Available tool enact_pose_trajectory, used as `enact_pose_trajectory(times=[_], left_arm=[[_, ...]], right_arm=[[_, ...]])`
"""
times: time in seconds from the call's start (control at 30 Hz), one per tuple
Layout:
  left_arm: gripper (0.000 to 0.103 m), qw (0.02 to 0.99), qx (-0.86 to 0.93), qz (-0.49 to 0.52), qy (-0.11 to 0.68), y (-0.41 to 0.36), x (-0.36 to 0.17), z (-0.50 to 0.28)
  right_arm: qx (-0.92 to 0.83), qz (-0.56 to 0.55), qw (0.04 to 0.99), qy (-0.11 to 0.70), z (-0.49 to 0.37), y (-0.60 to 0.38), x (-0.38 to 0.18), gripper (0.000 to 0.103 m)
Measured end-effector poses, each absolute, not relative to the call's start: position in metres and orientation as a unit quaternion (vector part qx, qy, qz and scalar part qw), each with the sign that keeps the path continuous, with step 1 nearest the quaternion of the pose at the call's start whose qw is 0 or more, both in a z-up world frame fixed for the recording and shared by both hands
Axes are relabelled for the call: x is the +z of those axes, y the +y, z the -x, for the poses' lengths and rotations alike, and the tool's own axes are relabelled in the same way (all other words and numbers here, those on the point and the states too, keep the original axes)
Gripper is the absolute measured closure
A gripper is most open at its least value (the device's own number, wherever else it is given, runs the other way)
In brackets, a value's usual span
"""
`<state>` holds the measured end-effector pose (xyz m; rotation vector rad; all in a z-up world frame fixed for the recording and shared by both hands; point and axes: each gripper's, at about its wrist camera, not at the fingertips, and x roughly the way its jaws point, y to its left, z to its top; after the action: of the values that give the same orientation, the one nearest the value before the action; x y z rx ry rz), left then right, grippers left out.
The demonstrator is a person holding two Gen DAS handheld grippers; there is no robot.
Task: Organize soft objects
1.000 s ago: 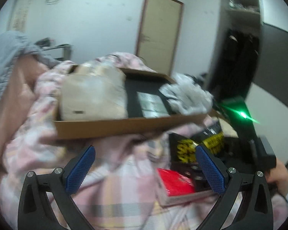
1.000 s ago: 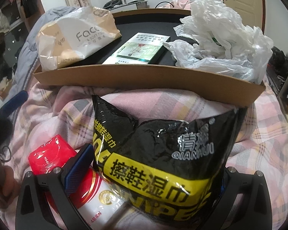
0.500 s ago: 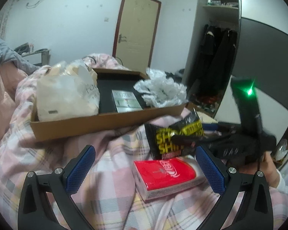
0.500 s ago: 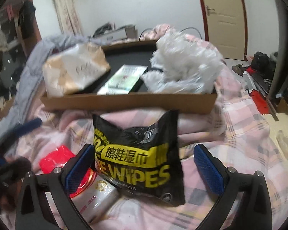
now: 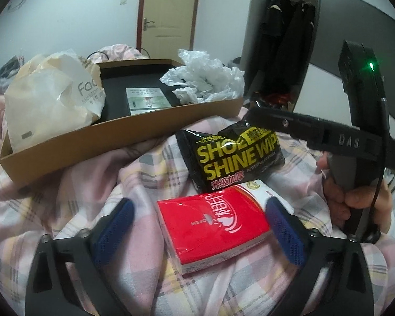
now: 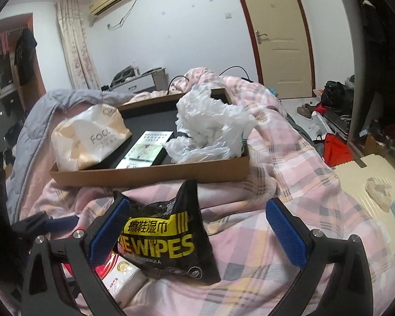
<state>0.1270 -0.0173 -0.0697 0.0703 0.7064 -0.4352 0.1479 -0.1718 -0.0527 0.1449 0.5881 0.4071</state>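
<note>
A red tissue pack (image 5: 213, 223) lies on the pink plaid quilt between the jaws of my left gripper (image 5: 200, 226). The jaws are closing, and the pads stand clear of the pack's sides. A black shoe wipes pack (image 5: 237, 158) rests just behind it, leaning on its far end. My right gripper (image 6: 197, 233) is open over the wipes pack (image 6: 166, 234), which sits nearer its left pad, untouched. Behind, a cardboard tray (image 5: 118, 137) holds a beige tissue pack (image 5: 47, 105), a small green-white box (image 5: 147, 100) and a crumpled white plastic bag (image 5: 208, 81).
A hand (image 5: 355, 200) holds the right gripper's handle at the right of the left wrist view. A grey blanket (image 6: 34, 115) lies left of the tray. A yellow foam mat (image 6: 368, 181) with small items borders the quilt on the right, with floor clutter beyond it.
The right gripper let go of the wipes pack and drew back, leaving it on the quilt. The left gripper dipped and swung right until the red pack lay between its jaws.
</note>
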Motion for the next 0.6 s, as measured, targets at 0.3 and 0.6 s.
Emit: enact_pose_trajectory(times=[0.3, 0.6], left_arm=[[0.037, 0.917, -0.218, -0.035, 0.333, -0.013, -0.067, -0.13], [0.015, 0.9, -0.277, -0.025, 0.335, -0.01, -0.067, -0.124]], right_arm=[[0.203, -0.08, 0.931, 0.291, -0.151, -0.171, -0.053, 0.0], [0.206, -0.084, 0.93, 0.294, -0.152, -0.174, -0.055, 0.0]])
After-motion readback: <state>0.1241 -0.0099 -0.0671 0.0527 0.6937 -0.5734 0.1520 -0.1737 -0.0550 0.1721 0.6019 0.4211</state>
